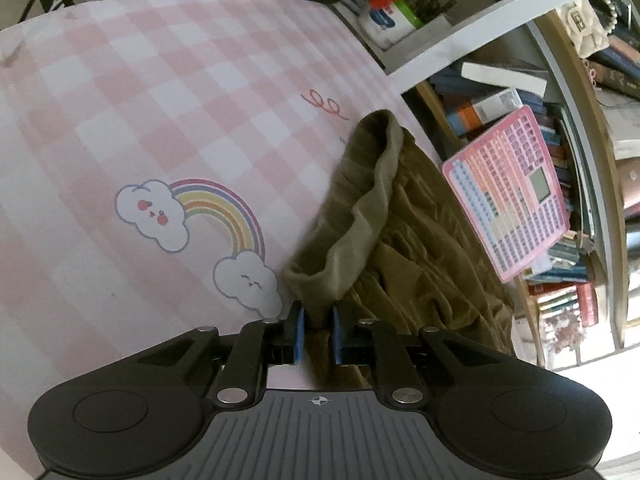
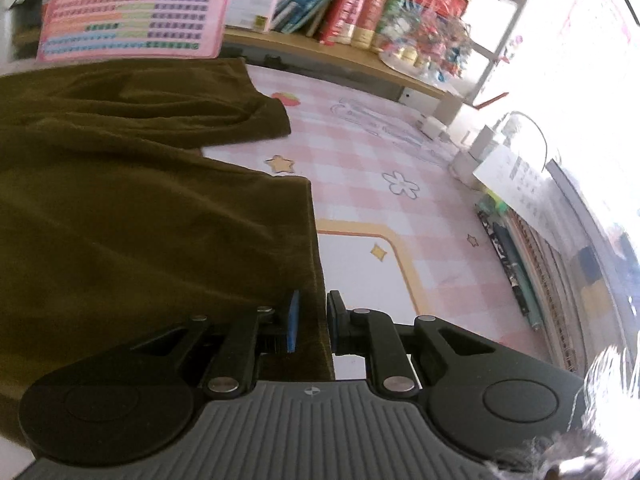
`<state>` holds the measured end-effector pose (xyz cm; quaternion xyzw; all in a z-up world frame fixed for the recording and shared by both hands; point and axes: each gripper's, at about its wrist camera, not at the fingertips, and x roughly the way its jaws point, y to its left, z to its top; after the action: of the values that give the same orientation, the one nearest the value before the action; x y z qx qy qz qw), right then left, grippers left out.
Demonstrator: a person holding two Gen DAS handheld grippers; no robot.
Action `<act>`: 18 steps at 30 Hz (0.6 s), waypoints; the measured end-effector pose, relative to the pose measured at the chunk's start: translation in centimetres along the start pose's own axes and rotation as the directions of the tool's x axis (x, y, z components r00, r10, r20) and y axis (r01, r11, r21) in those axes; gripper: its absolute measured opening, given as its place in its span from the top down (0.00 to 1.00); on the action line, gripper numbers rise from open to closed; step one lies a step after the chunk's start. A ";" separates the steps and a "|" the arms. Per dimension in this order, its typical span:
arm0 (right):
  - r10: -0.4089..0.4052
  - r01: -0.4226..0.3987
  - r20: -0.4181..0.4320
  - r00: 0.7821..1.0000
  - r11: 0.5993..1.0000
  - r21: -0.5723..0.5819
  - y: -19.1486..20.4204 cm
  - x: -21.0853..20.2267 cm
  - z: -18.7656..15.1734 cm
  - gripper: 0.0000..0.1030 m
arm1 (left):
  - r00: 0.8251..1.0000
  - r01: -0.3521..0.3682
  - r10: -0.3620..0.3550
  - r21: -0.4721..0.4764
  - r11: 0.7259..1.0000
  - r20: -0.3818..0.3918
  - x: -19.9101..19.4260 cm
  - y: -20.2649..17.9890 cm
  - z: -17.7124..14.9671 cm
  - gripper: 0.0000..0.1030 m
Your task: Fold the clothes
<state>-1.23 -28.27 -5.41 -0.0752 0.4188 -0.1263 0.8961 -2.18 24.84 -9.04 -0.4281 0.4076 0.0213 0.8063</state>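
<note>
Both grippers pinch the olive garment [image 2: 120, 208]: left gripper [image 1: 318, 330] on its waistband, right gripper [image 2: 310, 326] on a hem. It lies rumpled on the counter [image 1: 160, 120], folding barely begun.

You are looking at no writing you can read: the pink chart [image 1: 508, 196] is showing only blurred rows of tiny cells, and the book spines [image 2: 360, 12] are staying illegible.
</note>
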 end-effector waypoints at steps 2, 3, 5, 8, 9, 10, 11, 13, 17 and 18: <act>0.037 -0.037 0.000 0.999 0.999 0.032 -0.9 -0.2 -0.1 0.86 | 1.000 -0.002 0.002 -0.014 1.000 0.004 -0.1 0.1 -0.1 0.86; 0.048 -0.048 -0.001 0.999 0.997 0.053 -1.3 -0.5 -0.4 0.81 | 1.000 -0.008 0.008 -0.020 1.000 0.006 -0.2 0.1 -0.2 0.84; 0.067 -0.068 0.011 0.998 0.992 0.110 -2.1 -2.0 -1.2 0.77 | 1.000 -0.022 0.022 -0.022 1.000 0.012 -0.4 0.0 -0.4 0.83; 0.135 -0.140 0.048 0.990 0.979 0.146 -2.4 -5.1 -3.4 0.77 | 0.998 -0.047 0.048 -0.007 0.999 0.030 -0.7 -0.5 -0.9 0.85; 0.148 -0.153 0.047 0.988 0.980 0.126 -2.1 -5.8 -4.2 0.77 | 0.998 -0.059 0.059 0.004 0.998 0.036 -0.7 -0.7 -0.9 0.86; 0.153 -0.156 0.037 0.988 0.982 0.104 -1.8 -6.2 -4.8 0.77 | 0.996 -0.074 0.073 0.023 0.997 0.042 -0.7 -1.0 -0.9 0.86; 0.157 -0.158 0.026 0.987 0.984 0.082 -1.5 -6.5 -5.5 0.77 | 0.995 -0.090 0.088 0.038 0.995 0.053 -0.8 -1.2 -0.8 0.87; 0.172 -0.172 0.014 0.985 0.983 0.063 -1.1 -6.7 -6.1 0.77 | 0.991 -0.116 0.112 0.059 0.992 0.069 -0.9 -1.5 -0.5 0.87; 0.180 -0.181 0.015 0.983 0.983 0.035 -0.6 -6.8 -6.7 0.79 | 0.988 -0.143 0.135 0.102 0.985 0.076 -0.5 -2.0 -0.9 0.85; 0.181 -0.182 0.014 0.983 0.983 0.035 -0.7 -6.8 -6.7 0.80 | 0.987 -0.145 0.138 0.104 0.984 0.077 -0.6 -2.1 -1.1 0.84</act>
<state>-10.71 -27.19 -4.56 -0.0210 0.4168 -0.0513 0.9073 -2.48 22.90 -7.57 -0.3521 0.4091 0.0710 0.8388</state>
